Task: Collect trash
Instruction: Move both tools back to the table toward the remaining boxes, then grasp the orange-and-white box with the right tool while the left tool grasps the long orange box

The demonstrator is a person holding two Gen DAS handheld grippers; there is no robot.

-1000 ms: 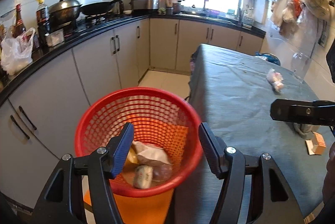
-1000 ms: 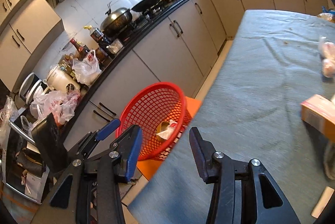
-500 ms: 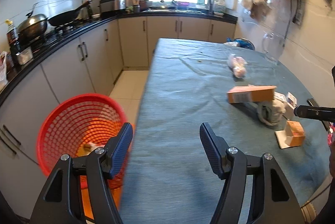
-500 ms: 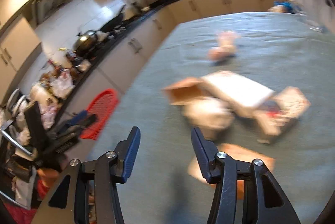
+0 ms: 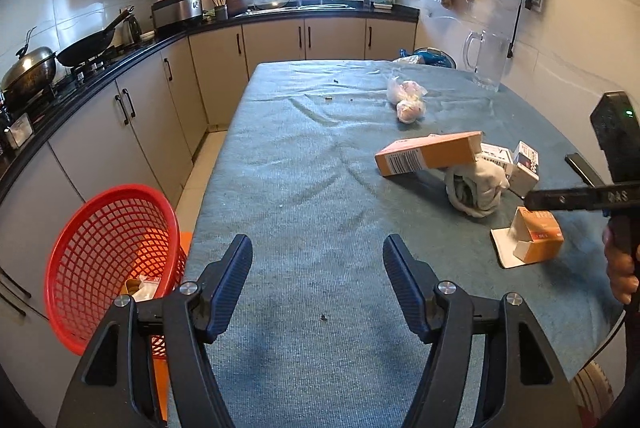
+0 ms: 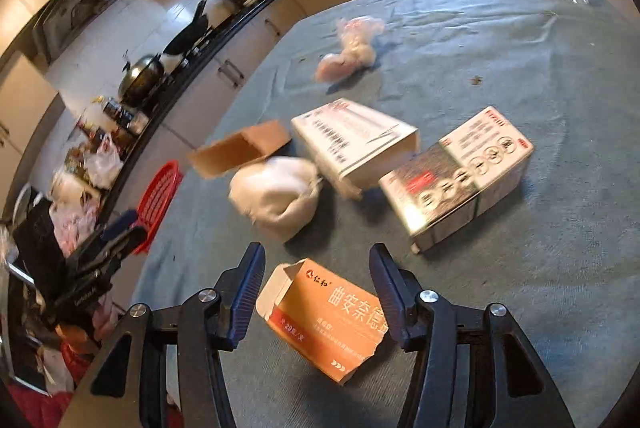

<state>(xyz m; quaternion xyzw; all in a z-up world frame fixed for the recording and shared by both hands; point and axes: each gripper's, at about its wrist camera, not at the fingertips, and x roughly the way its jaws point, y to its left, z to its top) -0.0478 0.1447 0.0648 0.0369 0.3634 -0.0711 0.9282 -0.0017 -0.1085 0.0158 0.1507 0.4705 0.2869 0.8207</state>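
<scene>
Red mesh marks our drop point: the basket [image 5: 108, 260] sits off the bench's left edge with a few scraps already at its bottom, and a second ago our left gripper [image 5: 318, 284] hung right above it. Since then that gripper has swung over the grey-clothed bench [image 5: 304, 164]; its fingers stand apart with nothing between them, only bare cloth.

Moving right, the remaining trash lies clustered: a long orange carton [image 5: 430, 153] propped on a crumpled white wad [image 5: 476, 188], printed white boxes [image 6: 456, 176] beyond, and a pink plastic bag [image 5: 408, 100] further up the bench.

Furthest right, the right gripper [image 6: 316, 288] has swept from the basket side to this cluster, and its fingers have just been opening. They are released now, straddling the small torn orange box [image 6: 328, 320] without pressing on it.

We judge one deposit finished and the next pick under way: the orange box looks like the target, and the fingers need to settle lower around it and clench. Its open flap and thin card may crush or slip. Several pieces remain, so we are probably mid-task.
</scene>
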